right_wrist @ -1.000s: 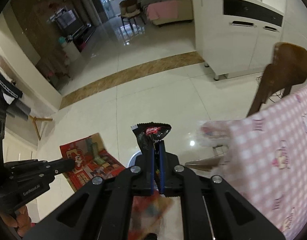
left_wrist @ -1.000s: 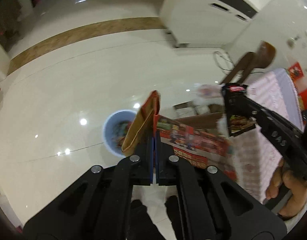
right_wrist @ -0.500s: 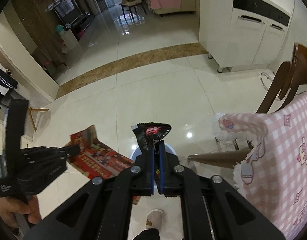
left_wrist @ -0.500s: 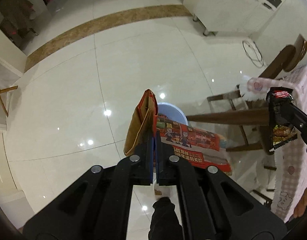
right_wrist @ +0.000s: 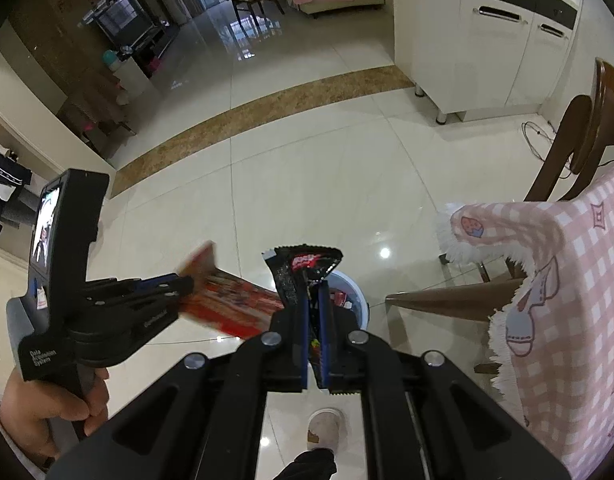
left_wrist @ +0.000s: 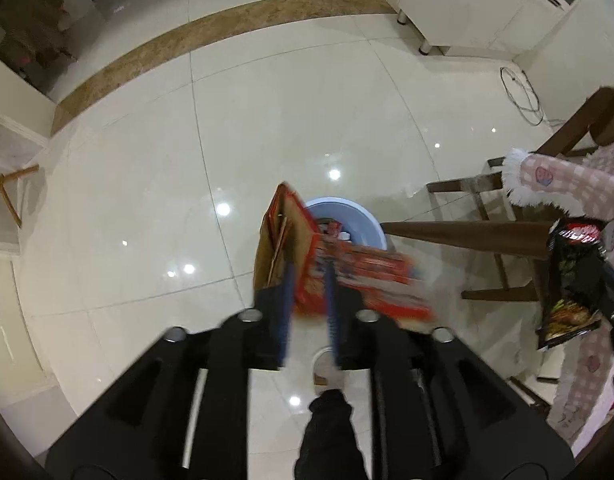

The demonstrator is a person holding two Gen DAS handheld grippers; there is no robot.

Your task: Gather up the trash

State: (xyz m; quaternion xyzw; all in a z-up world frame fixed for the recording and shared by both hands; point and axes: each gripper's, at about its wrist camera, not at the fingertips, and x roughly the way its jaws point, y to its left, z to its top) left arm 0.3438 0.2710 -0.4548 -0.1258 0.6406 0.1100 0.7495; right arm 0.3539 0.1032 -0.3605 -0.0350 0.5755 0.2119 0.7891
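My left gripper [left_wrist: 309,280] has its jaws parted. The flattened red and brown carton [left_wrist: 303,256] sits loosely between them, blurred, above the light blue bin [left_wrist: 347,220] on the floor. The carton also shows in the right wrist view [right_wrist: 231,300], beside the left gripper [right_wrist: 187,282]. My right gripper [right_wrist: 315,292] is shut on a black snack wrapper [right_wrist: 303,272], held above the bin [right_wrist: 353,296]. The wrapper also shows at the right edge of the left wrist view [left_wrist: 571,276]. The bin holds some trash.
A table with a pink checked cloth [right_wrist: 567,280] stands to the right. A wooden chair [right_wrist: 579,148] and a dark wooden stool [left_wrist: 487,236] stand by it. White cabinets [right_wrist: 499,40] stand at the back right. My slippered foot [right_wrist: 323,432] is below the grippers.
My left gripper's jaws have parted and the carton between them has gone loose and blurred. Both grippers have moved closer over the bin. The right gripper still grips the wrapper.
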